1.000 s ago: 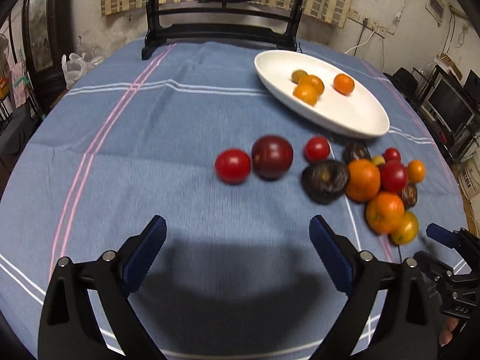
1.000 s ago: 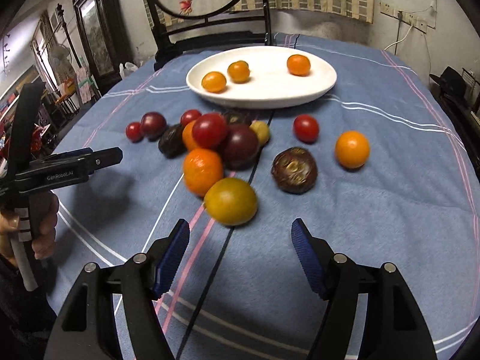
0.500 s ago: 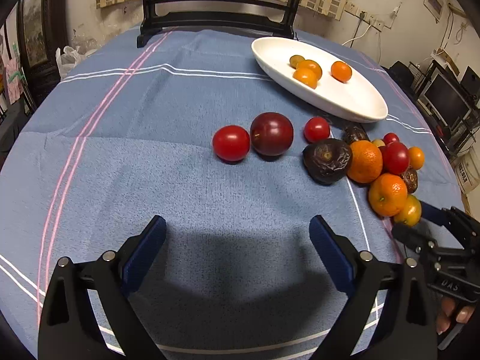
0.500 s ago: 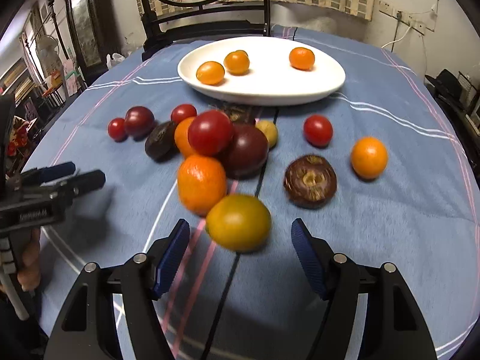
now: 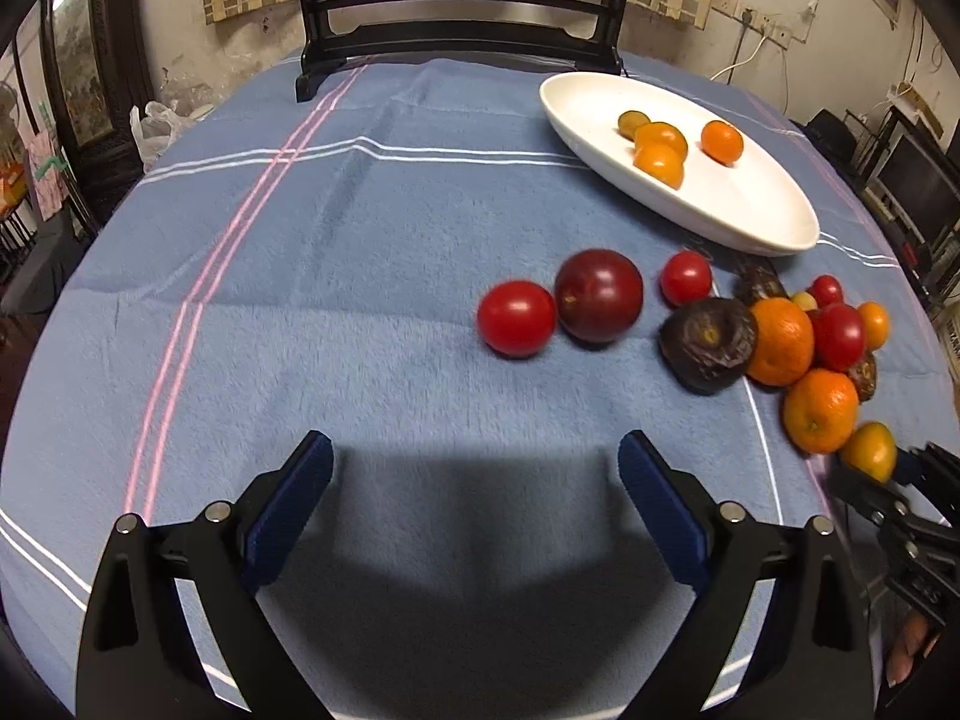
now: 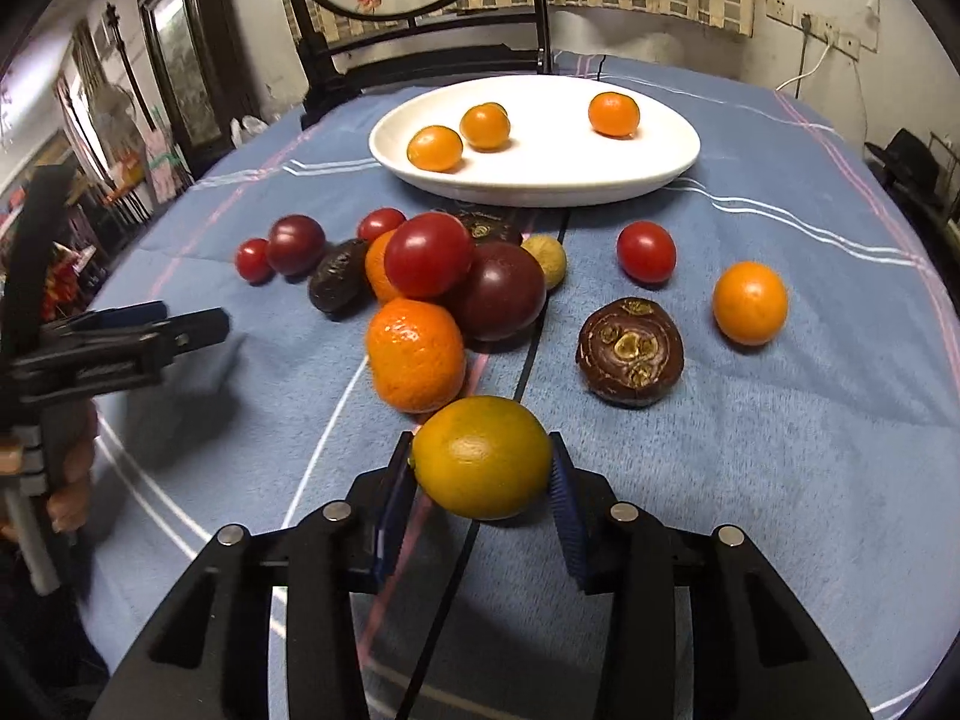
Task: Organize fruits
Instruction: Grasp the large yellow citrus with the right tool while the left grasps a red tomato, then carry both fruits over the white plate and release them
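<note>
In the right wrist view my right gripper point(image 6: 480, 450) has its jaws closing on a yellow-orange citrus point(image 6: 480, 456), and both blue pads touch its sides. The fruit rests on the blue cloth just in front of a mandarin point(image 6: 417, 360). Behind that lies a pile with a red tomato point(image 6: 427, 255) and a dark plum point(image 6: 501, 291). The white plate point(image 6: 540, 192) at the back holds three small orange fruits. My left gripper point(image 5: 474, 468) stands open over bare cloth, with a red tomato point(image 5: 516, 318) and a plum point(image 5: 598, 294) ahead of it.
A wrinkled dark fruit point(image 6: 630, 351), a small orange point(image 6: 750, 303) and a red tomato point(image 6: 647, 252) lie apart to the right. A dark wooden chair point(image 5: 462, 18) stands at the table's far side. A hand point(image 6: 72, 474) holds the left gripper's handle at the left.
My right gripper has come forward around the yellow-orange citrus, and its jaws have narrowed from wide open onto the fruit. The left gripper has stayed open in about the same place.
</note>
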Demonstrator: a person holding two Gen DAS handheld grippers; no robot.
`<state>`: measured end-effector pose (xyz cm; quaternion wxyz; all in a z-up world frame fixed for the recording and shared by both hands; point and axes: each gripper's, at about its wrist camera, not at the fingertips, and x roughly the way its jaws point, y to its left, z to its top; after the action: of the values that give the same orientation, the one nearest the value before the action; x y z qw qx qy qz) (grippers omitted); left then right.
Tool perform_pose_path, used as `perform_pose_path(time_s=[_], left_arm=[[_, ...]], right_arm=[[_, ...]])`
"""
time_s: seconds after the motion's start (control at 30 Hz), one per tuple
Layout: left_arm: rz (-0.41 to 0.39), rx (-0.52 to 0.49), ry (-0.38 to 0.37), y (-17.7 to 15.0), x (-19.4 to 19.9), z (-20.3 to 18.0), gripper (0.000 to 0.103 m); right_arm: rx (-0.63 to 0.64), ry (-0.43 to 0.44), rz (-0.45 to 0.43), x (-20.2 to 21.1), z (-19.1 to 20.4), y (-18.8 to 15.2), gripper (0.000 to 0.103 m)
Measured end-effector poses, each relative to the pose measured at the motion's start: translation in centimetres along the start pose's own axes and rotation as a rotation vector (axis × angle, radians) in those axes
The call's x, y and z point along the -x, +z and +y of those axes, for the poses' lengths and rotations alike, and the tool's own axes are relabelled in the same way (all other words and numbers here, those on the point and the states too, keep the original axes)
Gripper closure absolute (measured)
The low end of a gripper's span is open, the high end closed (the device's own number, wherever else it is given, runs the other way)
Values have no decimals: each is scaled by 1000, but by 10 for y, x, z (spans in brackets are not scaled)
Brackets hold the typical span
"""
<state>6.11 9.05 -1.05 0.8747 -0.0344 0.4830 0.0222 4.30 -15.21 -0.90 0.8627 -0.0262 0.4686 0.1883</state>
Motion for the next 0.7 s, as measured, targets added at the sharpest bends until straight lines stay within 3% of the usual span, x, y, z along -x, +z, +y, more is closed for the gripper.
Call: perform_pose_path(time_s=[0.1, 0.23, 0.4, 0.53, 0.6, 0.7], left_arm=[[-7, -36, 24, 10, -8, -3, 10], [15, -62, 39, 20, -20, -7, 26], [-17, -124, 75, 30, -31, -18, 33], [-25, -168, 3, 38, -35, -26, 66], [-34, -179, 5, 38, -36, -29, 73], [-24, -167, -15, 36, -33, -26, 73]], right_arm=[[-33, 33, -10, 6, -7, -4, 60], [-52, 51, -17, 12, -13, -9, 60], [-100, 80, -34, 18, -23, -9, 60], [-97, 83, -36, 19, -21, -8, 60], [-89, 84, -29, 18, -19, -9, 60], [-91, 91, -29, 19, -19, -11, 60]])
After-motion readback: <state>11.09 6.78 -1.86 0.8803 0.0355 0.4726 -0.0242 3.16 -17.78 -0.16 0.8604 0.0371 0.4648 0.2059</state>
